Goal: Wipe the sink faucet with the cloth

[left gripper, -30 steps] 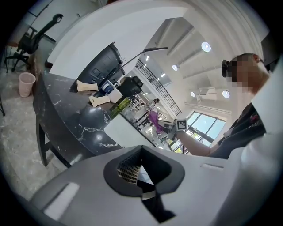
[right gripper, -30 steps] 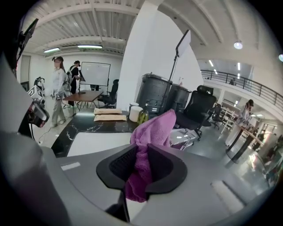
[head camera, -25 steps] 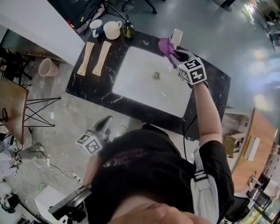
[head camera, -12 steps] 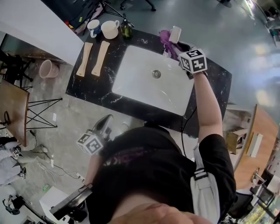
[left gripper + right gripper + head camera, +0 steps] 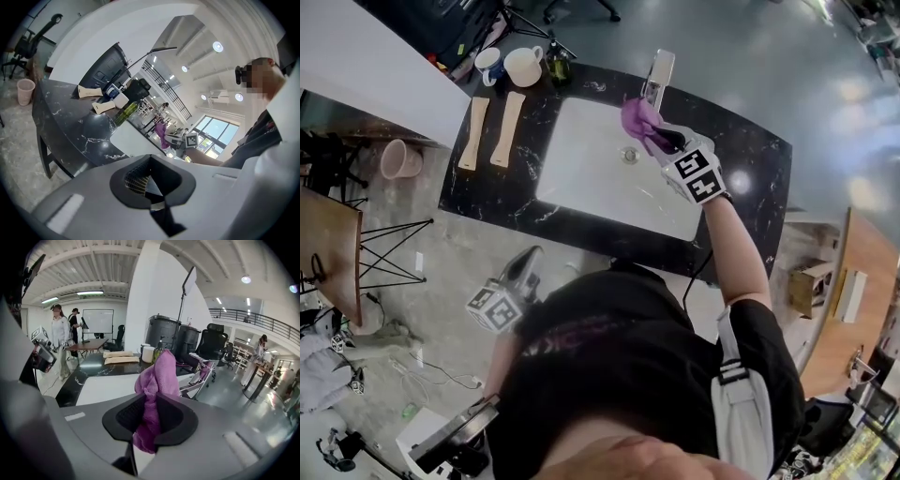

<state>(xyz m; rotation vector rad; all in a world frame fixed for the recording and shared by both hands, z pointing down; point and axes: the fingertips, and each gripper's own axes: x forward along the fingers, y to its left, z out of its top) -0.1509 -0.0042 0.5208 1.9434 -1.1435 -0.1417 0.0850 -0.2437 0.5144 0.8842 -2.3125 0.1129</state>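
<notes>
A black stone counter (image 5: 741, 159) veined with white holds a white rectangular sink (image 5: 581, 159) with a round drain (image 5: 629, 156). The chrome faucet (image 5: 659, 70) stands at the sink's far edge. At the counter's far left corner are a cream mug (image 5: 523, 66), a blue-and-white mug (image 5: 488, 62) and a green bottle (image 5: 556, 66), with two pale wooden boards (image 5: 475, 132) lying side by side just nearer. The floor (image 5: 441, 244) is grey, mottled stone. On it, left of the counter, stand a pink bin (image 5: 397, 158) and a wooden table (image 5: 323, 239) on thin black legs. The print that shows is the bold black-and-white square pattern on each gripper's cube, one on the right (image 5: 695, 175) and one on the left (image 5: 494, 307). The right arm reaches out over the sink, and the right gripper (image 5: 656, 136) is clamped on the purple cloth (image 5: 637, 117). The cloth bunches up out of the jaws just beside the faucet's base, over the sink's far rim. Whether it touches the metal cannot be told. The left arm is bent close to the body. The left gripper (image 5: 528, 258) is held low over the floor on the near side of the counter, pointing toward it, its jaws together with nothing between them.
</notes>
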